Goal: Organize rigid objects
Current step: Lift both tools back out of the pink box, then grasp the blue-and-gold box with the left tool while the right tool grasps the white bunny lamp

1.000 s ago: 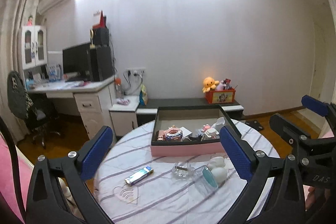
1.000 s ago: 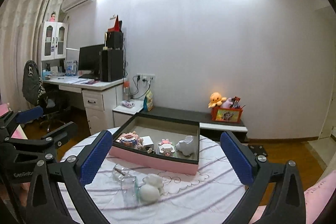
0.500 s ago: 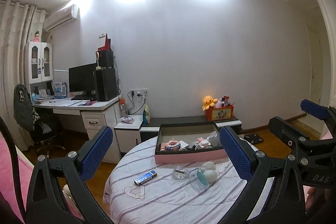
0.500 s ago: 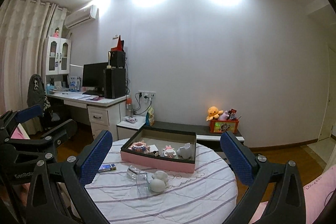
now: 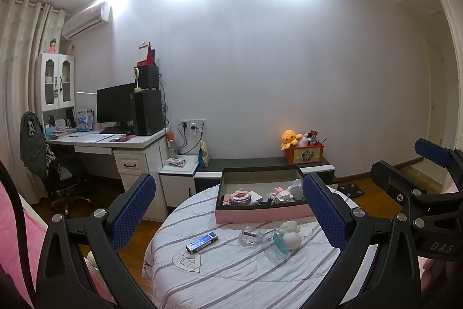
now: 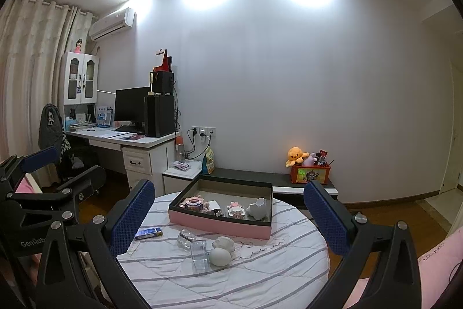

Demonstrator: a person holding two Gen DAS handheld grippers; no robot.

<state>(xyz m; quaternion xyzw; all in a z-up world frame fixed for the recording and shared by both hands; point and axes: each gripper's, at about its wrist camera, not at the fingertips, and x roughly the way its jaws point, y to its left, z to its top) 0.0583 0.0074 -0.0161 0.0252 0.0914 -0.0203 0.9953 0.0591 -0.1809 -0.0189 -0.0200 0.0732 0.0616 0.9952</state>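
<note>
A pink box (image 5: 262,214) (image 6: 220,225) with a dark rim stands at the far side of a round striped table (image 5: 231,274) (image 6: 260,277) and holds several small toys. In front of it lie a blue pack (image 5: 201,242) (image 6: 148,233), a small glass dish (image 5: 251,236) (image 6: 186,239), a clear cup on its side (image 5: 278,245) (image 6: 199,253) and a white figure (image 5: 290,233) (image 6: 221,251). My left gripper (image 5: 228,217) and right gripper (image 6: 228,219) are both open and empty, held back from and above the table.
A white desk (image 5: 115,139) with a monitor and a dark chair (image 5: 58,173) stand at the left. A low dark bench (image 5: 260,164) with an orange toy box (image 5: 303,154) runs along the wall. Pink bedding (image 6: 434,265) lies at the lower right.
Both grippers have drawn back and up from the table, so the table and box look smaller and farther. Both stay open.
</note>
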